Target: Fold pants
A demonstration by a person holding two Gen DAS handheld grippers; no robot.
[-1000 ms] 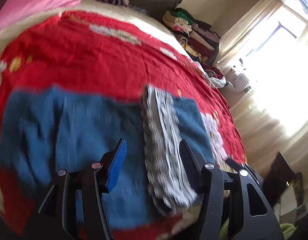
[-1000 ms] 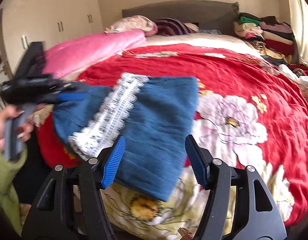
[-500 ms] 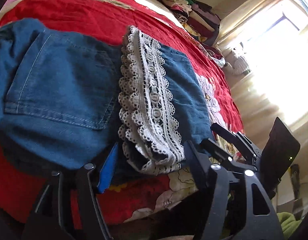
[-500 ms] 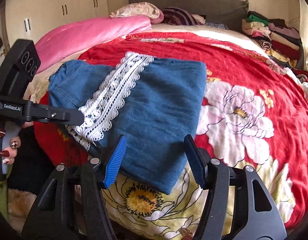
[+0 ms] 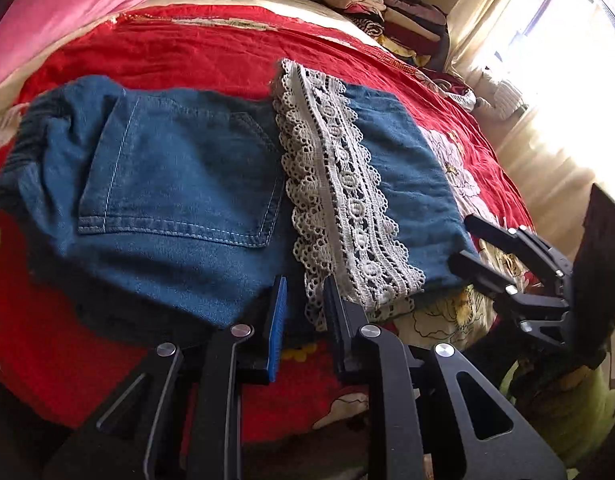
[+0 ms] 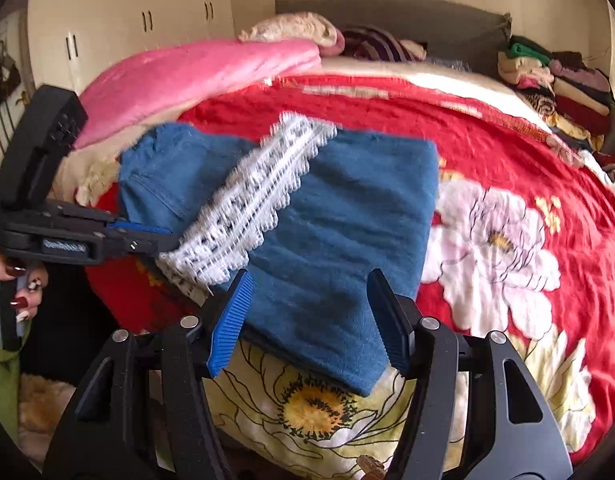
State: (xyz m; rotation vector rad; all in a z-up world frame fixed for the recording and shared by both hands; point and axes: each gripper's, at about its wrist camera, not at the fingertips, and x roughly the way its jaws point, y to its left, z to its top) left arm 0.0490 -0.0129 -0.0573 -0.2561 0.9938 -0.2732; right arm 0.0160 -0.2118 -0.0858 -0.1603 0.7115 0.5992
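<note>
Folded pants on bed; left tongs seemingly pinching hem, right tongs spread.

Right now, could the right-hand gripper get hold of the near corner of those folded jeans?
Probably yes. The right gripper is open, its jaws standing either side of the denim pants' near edge, with nothing between. The left gripper works further over, at the lace trim.
</note>
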